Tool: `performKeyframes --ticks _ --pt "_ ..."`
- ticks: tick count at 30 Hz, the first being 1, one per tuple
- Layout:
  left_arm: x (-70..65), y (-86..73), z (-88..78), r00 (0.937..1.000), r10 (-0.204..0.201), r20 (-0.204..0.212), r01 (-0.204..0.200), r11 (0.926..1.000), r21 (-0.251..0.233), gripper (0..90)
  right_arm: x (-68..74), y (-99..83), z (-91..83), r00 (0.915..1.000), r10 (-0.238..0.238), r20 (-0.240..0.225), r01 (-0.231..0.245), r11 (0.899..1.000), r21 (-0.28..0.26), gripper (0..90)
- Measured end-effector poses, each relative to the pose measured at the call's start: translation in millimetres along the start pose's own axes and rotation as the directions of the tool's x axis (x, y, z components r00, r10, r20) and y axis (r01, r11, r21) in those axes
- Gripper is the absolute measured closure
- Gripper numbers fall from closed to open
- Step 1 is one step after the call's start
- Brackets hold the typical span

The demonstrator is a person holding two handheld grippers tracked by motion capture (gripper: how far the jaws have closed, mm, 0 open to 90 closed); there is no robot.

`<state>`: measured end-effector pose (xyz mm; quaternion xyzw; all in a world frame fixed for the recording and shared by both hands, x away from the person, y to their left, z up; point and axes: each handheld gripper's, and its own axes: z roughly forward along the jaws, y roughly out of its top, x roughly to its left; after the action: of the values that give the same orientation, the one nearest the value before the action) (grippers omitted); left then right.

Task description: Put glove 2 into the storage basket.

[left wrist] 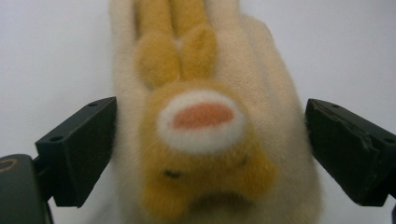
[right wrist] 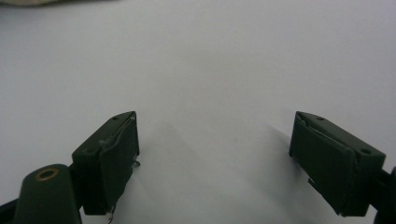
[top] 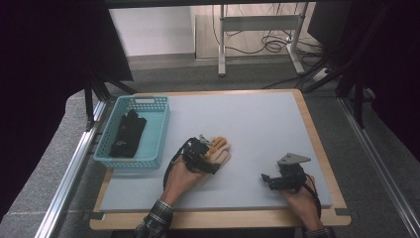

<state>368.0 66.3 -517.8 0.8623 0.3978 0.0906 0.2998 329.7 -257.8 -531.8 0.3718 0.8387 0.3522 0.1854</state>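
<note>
A grey mat (top: 247, 119) is spread over the table, with a teal basket (top: 132, 130) (dark cloth inside) at its left. A cream glove (left wrist: 205, 116) lies mid-mat, straddled by the wide-open left gripper (left wrist: 205, 149). The right gripper (right wrist: 215, 158) is held spread over bare mat.

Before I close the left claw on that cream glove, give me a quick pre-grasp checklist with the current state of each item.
1. Left claw open: ok, jaws stand apart.
2. Cream glove between the jaws: ok, one jaw on each side of it in the left gripper view.
3. Glove centred: ok, roughly even gaps left and right.
4. Jaws low enough to catch the fabric: cannot tell.
5. Right claw clear of the glove: ok, open over the bare grey mat, apart from the glove.
6. Teal basket has room: ok, a black glove lies in it, with floor bare beside it.
</note>
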Motion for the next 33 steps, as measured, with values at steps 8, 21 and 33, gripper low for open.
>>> performKeyframes --ticks 8,21,33 --pt "-7.8 -2.7 11.1 0.9983 0.046 -0.035 -0.044 0.9972 0.059 5.8 0.0 0.0 0.0 1.0 0.0 0.0 0.0 1.0 0.0 15.5" --pt "8.2 -0.5 1.6 0.9989 -0.007 -0.047 0.01 0.9984 0.056 44.8 0.0 0.0 0.0 1.0 -0.001 0.0 0.001 1.0 0.0 15.5" --pt "9.6 5.9 -8.4 0.9973 0.018 -0.071 -0.014 0.9979 0.063 52.5 0.0 0.0 0.0 1.0 0.0 0.0 0.0 1.0 0.0 15.5"
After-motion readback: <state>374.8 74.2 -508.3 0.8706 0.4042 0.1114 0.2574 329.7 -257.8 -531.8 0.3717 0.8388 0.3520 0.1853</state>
